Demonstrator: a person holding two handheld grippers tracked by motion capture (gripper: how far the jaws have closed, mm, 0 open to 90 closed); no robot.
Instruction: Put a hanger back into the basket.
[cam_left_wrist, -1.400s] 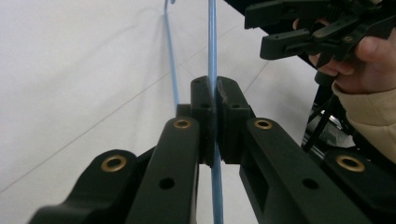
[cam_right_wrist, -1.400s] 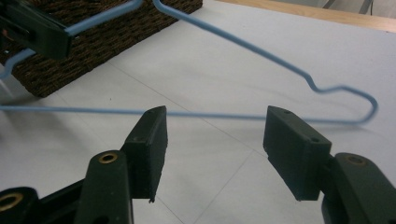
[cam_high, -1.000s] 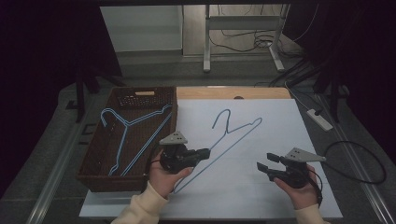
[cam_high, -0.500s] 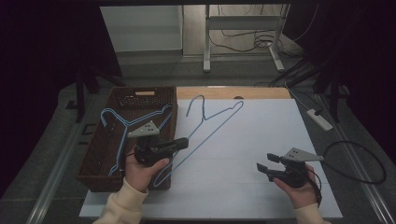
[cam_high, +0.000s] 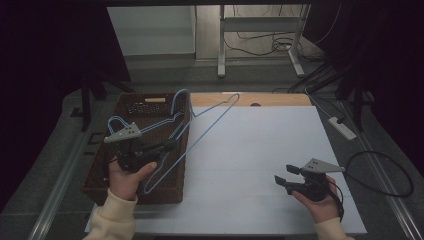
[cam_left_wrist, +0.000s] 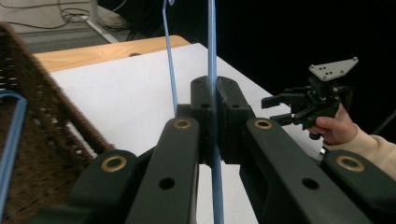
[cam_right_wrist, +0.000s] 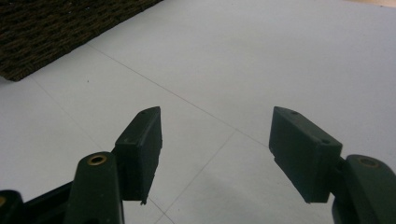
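Hanger (cam_high: 200, 131), blue wire type, is clamped in the left gripper (cam_high: 167, 146); in the left gripper view the jaws are pressed flat on one straight wire run (cam_left_wrist: 212, 70), w/ a second wire (cam_left_wrist: 170, 65) passing just beside at approx. 11 o'clock. In the high view the long axis of the hanger is seen running from approx. 7 o'clock, over the near right corner of the woven brown basket (cam_high: 100, 185), to approx. 1 o'clock, where the hook end (cam_high: 231, 98) is carried out past the basket rim and above the white table sheet (cam_high: 260, 150). The held hanger is thus straddling the right wall of the basket, lifted and tilted, not lying flat. Another blue hanger (cam_high: 145, 127) is seen inside the basket. The basket lies at 9 o'clock from the hook, so a drop-in is judged to turn on swinging the hook end leftward over the rim. The left hand is far nearer; the right gripper (cam_high: 283, 181) is held low at approx. 4 o'clock of the sheet, well apart from the hanger, jaws spread wide w/ nothing between them, as confirmed in the right gripper view (cam_right_wrist: 215, 140).

Hard to make out: the lower hanger end is partly lost against the dark weave and behind the left hand (cam_high: 127, 177); whether it touches the basket cannot be told. Hook tip is cut off at the top of the left gripper view.
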